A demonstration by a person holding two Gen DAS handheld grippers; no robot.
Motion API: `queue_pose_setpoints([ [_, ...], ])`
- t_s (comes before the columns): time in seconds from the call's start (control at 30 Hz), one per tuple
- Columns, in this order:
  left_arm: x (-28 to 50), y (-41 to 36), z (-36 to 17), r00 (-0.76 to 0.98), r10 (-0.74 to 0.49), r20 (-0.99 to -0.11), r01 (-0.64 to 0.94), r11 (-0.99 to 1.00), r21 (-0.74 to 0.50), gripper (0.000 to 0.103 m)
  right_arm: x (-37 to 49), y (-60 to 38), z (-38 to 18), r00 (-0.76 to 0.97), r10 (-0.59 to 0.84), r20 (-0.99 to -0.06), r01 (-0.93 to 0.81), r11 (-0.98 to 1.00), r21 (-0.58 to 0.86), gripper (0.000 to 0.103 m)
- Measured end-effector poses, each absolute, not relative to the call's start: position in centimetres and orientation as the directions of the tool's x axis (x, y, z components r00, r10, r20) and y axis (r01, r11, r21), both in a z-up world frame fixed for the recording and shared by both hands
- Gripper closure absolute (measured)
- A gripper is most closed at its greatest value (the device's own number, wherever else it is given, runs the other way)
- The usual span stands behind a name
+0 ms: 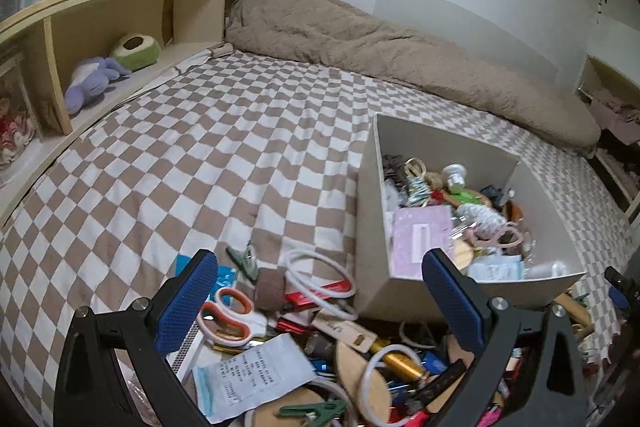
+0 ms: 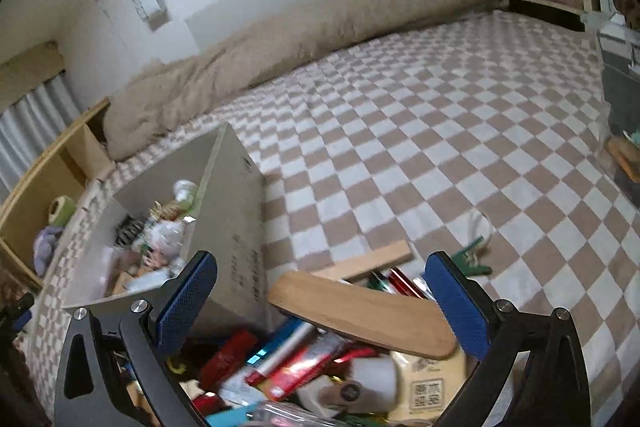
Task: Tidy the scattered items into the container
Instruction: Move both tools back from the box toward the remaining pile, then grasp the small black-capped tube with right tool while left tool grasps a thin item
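A white open box point(image 1: 372, 227) stands on the checkered bed, filled with several small items; it also shows in the right wrist view point(image 2: 236, 211). A pile of scattered items lies in front of it: orange-handled scissors point(image 1: 224, 315), a white cable loop point(image 1: 320, 279), a paper slip point(image 1: 256, 375), a gold tube point(image 1: 400, 359). My left gripper point(image 1: 320, 303) is open and empty above this pile. My right gripper point(image 2: 320, 303) is open and empty above a wooden paddle point(image 2: 360, 315), red packets point(image 2: 296, 363) and a green clip point(image 2: 472, 259).
A beige duvet point(image 1: 380, 55) lies along the wall. A wooden headboard shelf point(image 1: 120, 23) holds plush toys point(image 1: 96, 79). The checkered bedspread point(image 1: 200, 147) stretches left of the box and, in the right wrist view point(image 2: 440, 147), to its right.
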State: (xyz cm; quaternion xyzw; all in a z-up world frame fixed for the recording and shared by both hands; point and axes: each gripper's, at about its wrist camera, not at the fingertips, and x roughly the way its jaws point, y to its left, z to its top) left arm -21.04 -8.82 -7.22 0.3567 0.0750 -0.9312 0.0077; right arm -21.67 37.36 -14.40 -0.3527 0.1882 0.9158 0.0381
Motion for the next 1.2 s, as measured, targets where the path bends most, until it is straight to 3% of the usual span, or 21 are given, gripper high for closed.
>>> queue_pose_setpoints([
  [0.2, -20.9, -9.9, -8.7, -0.718, 0.01, -0.696, 0.109, -0.986, -0.126, 0.0, -21.4, 38.1, -15.5, -0.668, -0.075, -0.741, -0.232, -0.925, 0.302, 0.0],
  [0.63, -20.7, -10.7, -10.7, -0.656, 0.027, -0.755, 0.139, -0.978, -0.155, 0.0, -18.9, 38.1, -17.0, -0.619, -0.145, -0.772, -0.251, -0.895, 0.369, 0.001],
  [0.77, -20.7, -11.1, -11.3, -0.64, 0.042, -0.767, 0.143, -0.975, -0.173, 0.0, -18.5, 37.5, -18.1, -0.593, -0.185, -0.784, -0.232, -0.893, 0.386, 0.035],
  [0.9, -20.7, -11.9, -11.5, -0.628, 0.066, -0.775, 0.162, -0.963, -0.214, 0.0, -18.0, 36.6, -18.1, -0.59, -0.157, -0.792, -0.2, -0.922, 0.332, 0.044],
  [1.03, -20.8, -12.3, -11.6, -0.62, 0.09, -0.78, 0.165, -0.956, -0.242, 0.0, -17.5, 35.7, -17.7, -0.604, -0.132, -0.786, -0.171, -0.942, 0.29, 0.06],
  [1.2, -20.5, -12.3, -11.7, -0.616, 0.121, -0.778, 0.149, -0.952, -0.266, 0.0, -17.6, 34.7, -17.4, -0.617, -0.117, -0.778, -0.133, -0.959, 0.25, 0.06],
])
